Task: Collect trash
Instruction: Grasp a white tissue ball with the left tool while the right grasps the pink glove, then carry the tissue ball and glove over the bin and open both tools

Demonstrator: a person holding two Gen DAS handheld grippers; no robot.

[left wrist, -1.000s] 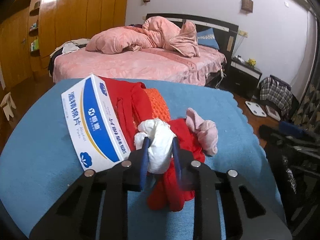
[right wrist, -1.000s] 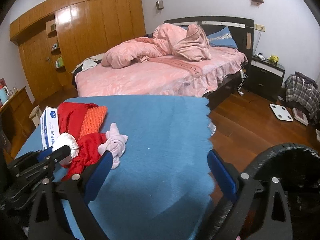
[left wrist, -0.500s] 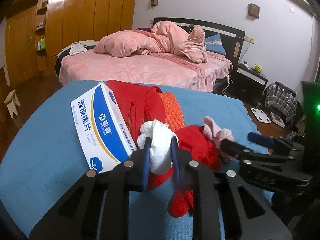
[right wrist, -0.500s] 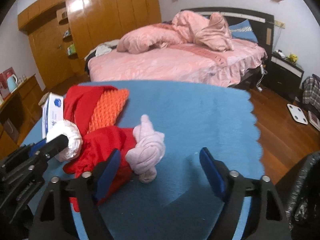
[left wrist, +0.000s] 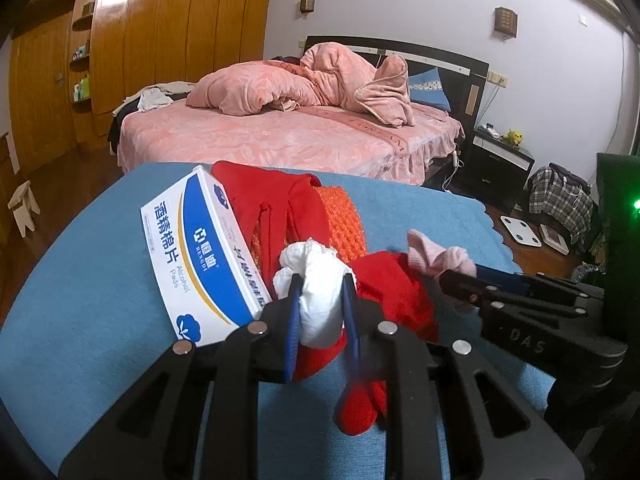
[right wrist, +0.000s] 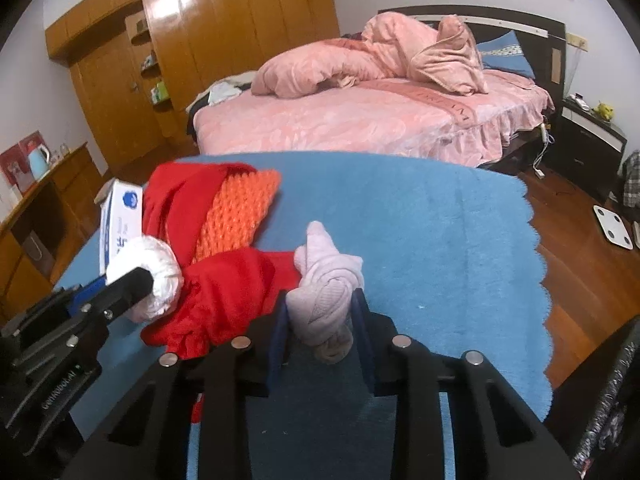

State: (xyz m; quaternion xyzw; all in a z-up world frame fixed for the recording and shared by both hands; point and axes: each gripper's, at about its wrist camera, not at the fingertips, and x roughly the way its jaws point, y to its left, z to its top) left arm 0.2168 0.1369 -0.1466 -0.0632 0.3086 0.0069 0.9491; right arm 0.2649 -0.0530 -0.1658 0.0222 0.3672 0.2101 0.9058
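Grasping step: left gripper (left wrist: 320,300) clamps a white paper wad (left wrist: 320,300) beside the alcohol-pad box (left wrist: 200,248). Right gripper (right wrist: 320,316), jaws just closing, squeezes a pink wad (right wrist: 324,292) on the blue table (right wrist: 420,240). Next, likely lifting both clear of the red cloth (right wrist: 232,292).

A crumpled white paper ball (left wrist: 320,304) is squeezed between the blue pads of one pair of tongs, just beside the red cloth (left wrist: 394,292). A knotted pink sock ball (right wrist: 326,300) sits on the other side of the red cloth, touching it, pinched by the other tongs.
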